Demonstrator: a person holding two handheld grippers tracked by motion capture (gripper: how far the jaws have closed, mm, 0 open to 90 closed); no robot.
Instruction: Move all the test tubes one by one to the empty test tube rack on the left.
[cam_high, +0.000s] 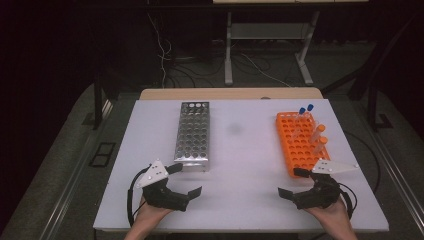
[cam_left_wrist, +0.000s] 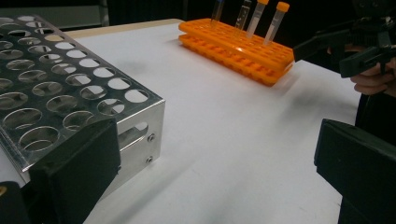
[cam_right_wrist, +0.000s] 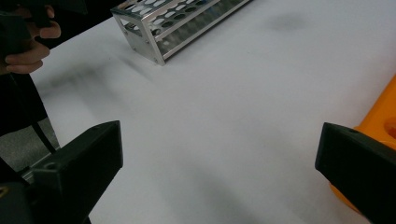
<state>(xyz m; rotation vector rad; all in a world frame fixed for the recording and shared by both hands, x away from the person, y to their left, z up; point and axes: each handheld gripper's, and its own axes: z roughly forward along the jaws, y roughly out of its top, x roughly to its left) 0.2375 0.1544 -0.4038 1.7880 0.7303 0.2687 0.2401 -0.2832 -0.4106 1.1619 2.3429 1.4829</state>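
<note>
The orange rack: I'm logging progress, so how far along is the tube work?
Nothing looks done yet: four capped tubes stand in the orange rack, and the metal rack shows only bare holes. Nothing is in hand: the left tongs and the right tongs are open, apart from both racks, near the table's front edge. Any tube handling seems still ahead.

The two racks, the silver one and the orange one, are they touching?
Apart. The high view shows the metal rack at left and the orange rack at right, with a wide strip of bare white table between them.
</note>
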